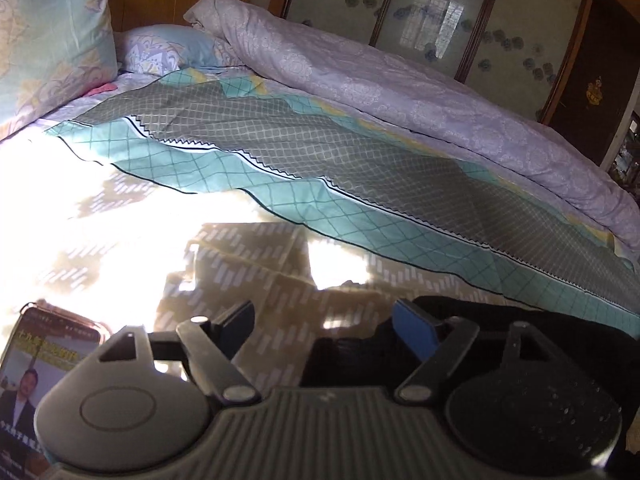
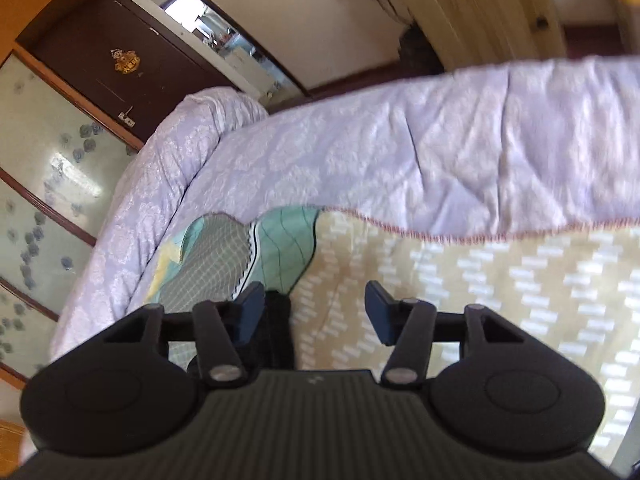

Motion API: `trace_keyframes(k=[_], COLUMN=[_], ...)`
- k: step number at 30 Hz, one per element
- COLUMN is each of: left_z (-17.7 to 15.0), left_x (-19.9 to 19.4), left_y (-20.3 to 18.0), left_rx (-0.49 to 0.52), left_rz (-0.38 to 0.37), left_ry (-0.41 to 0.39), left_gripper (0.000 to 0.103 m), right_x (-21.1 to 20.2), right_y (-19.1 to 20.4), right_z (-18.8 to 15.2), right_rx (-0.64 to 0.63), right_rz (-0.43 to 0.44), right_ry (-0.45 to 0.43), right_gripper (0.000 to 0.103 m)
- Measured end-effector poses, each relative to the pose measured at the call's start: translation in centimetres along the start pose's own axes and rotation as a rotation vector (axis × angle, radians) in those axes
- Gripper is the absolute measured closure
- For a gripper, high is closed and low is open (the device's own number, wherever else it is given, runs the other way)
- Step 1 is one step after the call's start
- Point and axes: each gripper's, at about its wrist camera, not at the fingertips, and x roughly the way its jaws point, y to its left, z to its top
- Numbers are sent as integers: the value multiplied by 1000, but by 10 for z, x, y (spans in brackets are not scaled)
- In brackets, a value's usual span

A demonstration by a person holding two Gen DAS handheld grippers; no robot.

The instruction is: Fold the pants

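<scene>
My left gripper (image 1: 324, 330) and right gripper (image 2: 314, 314) gape wide; the black fabric pants (image 1: 500, 332) beneath could bunch if pinched unevenly.

Black pants (image 1: 500, 332) lie bunched on the bed's near right part; right wrist view shows only a dark strip (image 2: 278, 328).

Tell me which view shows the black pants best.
The left wrist view. There the black pants spread as a dark mass across the bed, beside and beneath the open left tool. The right wrist view shows only a narrow dark strip by the open right tool.
</scene>
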Motion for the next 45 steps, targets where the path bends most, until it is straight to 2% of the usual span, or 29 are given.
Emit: trace_keyframes(k=[1, 3, 4, 7, 8, 9, 11, 12, 13, 14, 15, 16, 19, 23, 26, 29, 31, 35, 37, 38, 39, 40, 42, 43, 44, 45], left_z=[-2, -8, -11, -19, -19, -19, -18, -16, -14, -11, -10, -9, -6, -2, 0, 0, 1, 0, -2, -2, -3, -3, -2, -1, 0, 1], left_x=[6, 17, 23, 26, 25, 24, 16, 11, 5, 1, -4, -10, -34, -64, -77, -76, -69, -46, -31, -25, -21, -21, -30, -35, -39, -40], left_y=[-4, -12, -15, -18, -18, -19, -22, -22, -23, -20, -17, -13, -9, -2, 3, 3, 3, -2, -6, -7, -8, -8, -8, -9, -8, -7], left_rx=[11, 39, 55, 86, 91, 95, 112, 117, 117, 97, 70, 45, 37, 29, -5, -25, -41, -50, -36, -30, -30, -25, 15, 35, 50, 56], left_rz=[-11, -24, -32, -22, -20, -15, 17, 42, 68, 68, 61, 60, 49, 11, -9, -19, -11, 13, 42, 50, 52, 46, 59, 68, 75, 69], left_ry=[10, 40, 60, 46, 43, 40, 15, -2, -17, -24, -30, -37, -84, -132, -156, -167, -160, -154, -129, -106, -85, -82, -122, -143, -158, -160], left_gripper=[25, 40, 51, 53, 54, 55, 81, 95, 94, 95, 95, 95, 96, 97, 98, 98, 98, 99, 99, 99, 99, 98, 95, 90, 76, 69], right_x=[3, 13, 18, 38, 42, 44, 49, 51, 52, 56, 52, 41, -2, -80, -139, -164, -156, -85, -42, -21, -6, 0, 1, 0, -1, -4], right_y=[0, 4, 7, 14, 18, 23, 36, 40, 44, 44, 46, 49, 50, 55, 70, 86, 93, 86, 74, 65, 58, 49, 32, 27, 23, 24], right_z=[-4, -16, -23, -41, -46, -49, -53, -53, -53, -51, -51, -49, -27, 16, 44, 58, 61, 49, 38, 32, 27, 21, 15, 16, 19, 21], right_rx=[0, -21, -28, -49, -64, -86, -148, -174, -187, -176, -167, -170, -107, -70, -98, -151, -174, -138, -115, -123, -122, -93, -54, -69, -95, -122], right_rz=[10, 26, 33, 39, 34, 31, 7, -1, 19, 46, 34, 37, 116, 197, 252, 241, 205, 78, 25, -18, -87, -140, -101, -87, -98, -112], right_ry=[21, 64, 80, 110, 85, 61, 54, 58, 86, 149, 154, 126, 50, -40, -120, -163, -157, -98, -44, -5, 11, -7, -34, -23, -21, -28], right_gripper=[46, 46, 46, 46, 47, 53, 63, 81, 97, 96, 96, 96, 96, 96, 96, 96, 96, 96, 89, 81, 68, 66, 66, 66, 66, 66])
